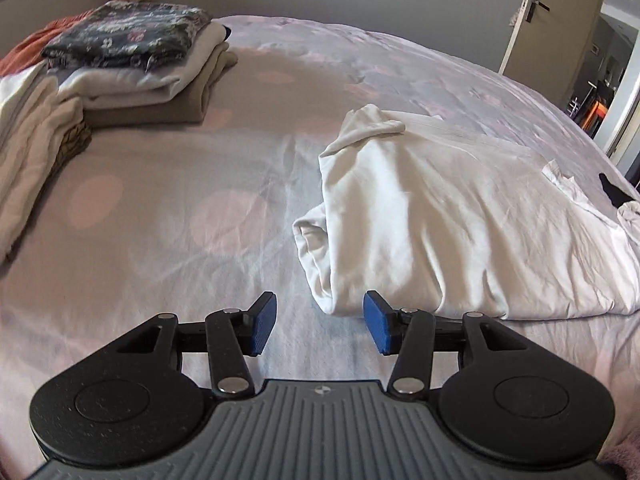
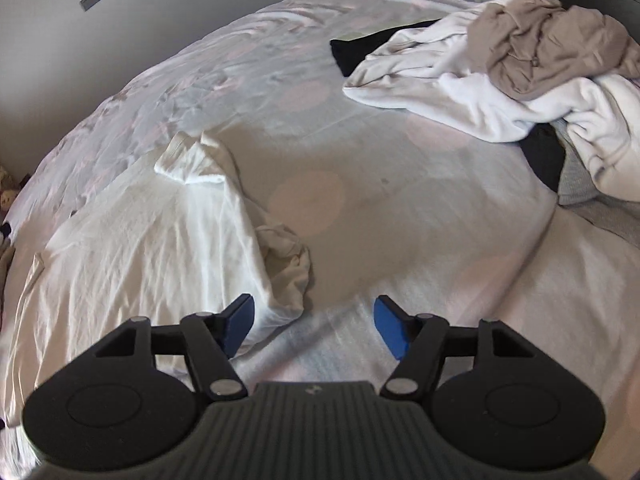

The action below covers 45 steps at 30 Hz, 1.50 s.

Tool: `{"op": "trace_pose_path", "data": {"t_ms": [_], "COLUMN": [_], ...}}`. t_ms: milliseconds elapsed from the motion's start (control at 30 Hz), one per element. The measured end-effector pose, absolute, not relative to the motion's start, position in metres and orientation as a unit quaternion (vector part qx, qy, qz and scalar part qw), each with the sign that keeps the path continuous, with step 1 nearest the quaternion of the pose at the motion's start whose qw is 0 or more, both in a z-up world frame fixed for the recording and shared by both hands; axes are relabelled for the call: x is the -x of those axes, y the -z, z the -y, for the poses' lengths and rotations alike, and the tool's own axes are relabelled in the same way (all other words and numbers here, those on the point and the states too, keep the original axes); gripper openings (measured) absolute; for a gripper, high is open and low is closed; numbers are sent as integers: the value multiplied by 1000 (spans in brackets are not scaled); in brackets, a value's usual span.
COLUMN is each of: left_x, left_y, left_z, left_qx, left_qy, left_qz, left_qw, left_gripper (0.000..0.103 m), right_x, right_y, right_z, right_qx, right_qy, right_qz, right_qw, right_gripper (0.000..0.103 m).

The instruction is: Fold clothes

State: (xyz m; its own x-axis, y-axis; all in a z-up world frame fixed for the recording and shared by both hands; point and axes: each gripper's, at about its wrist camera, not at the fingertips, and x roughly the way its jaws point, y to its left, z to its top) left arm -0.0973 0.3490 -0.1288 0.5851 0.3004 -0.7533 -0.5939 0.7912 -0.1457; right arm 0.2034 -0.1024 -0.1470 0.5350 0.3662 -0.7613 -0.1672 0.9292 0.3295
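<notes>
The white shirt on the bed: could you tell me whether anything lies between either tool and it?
Nothing visible does. The left tool hangs open just short of the white shirt, at its near corner, with only bare bed cover between. The right tool is open too, one pad already over the shirt's near edge.

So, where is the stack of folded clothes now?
The stack of folded clothes sits at the upper left of the left wrist view, on the bed, far left of the white shirt.
</notes>
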Motion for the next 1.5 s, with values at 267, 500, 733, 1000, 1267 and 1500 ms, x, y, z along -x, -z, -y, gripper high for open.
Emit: {"op": "trace_pose_path", "data": {"t_ms": [267, 500, 733, 1000, 1267, 1500], "left_x": [96, 90, 84, 94, 89, 108], "left_y": [128, 137, 145, 117, 155, 145], "left_z": [-332, -329, -343, -355, -366, -380], "left_qx": [151, 127, 191, 160, 138, 150], "left_qy": [-253, -248, -230, -264, -263, -296], "left_qz": [-365, -367, -356, -340, -404, -401], "left_qw": [883, 887, 885, 889, 865, 854], "left_gripper": [54, 53, 13, 2, 3, 23], "right_x": [-200, -204, -212, -203, -222, -218], "right_y": [143, 149, 161, 145, 167, 158], "right_z": [91, 81, 78, 85, 85, 110], "right_qx": [-102, -74, -78, -74, -67, -96], "right_qy": [-191, -189, -192, -152, -114, -24], "right_qz": [-429, -445, -474, -422, -479, -472], "right_qw": [877, 872, 856, 891, 868, 876], "right_gripper": [52, 51, 15, 6, 6, 18]}}
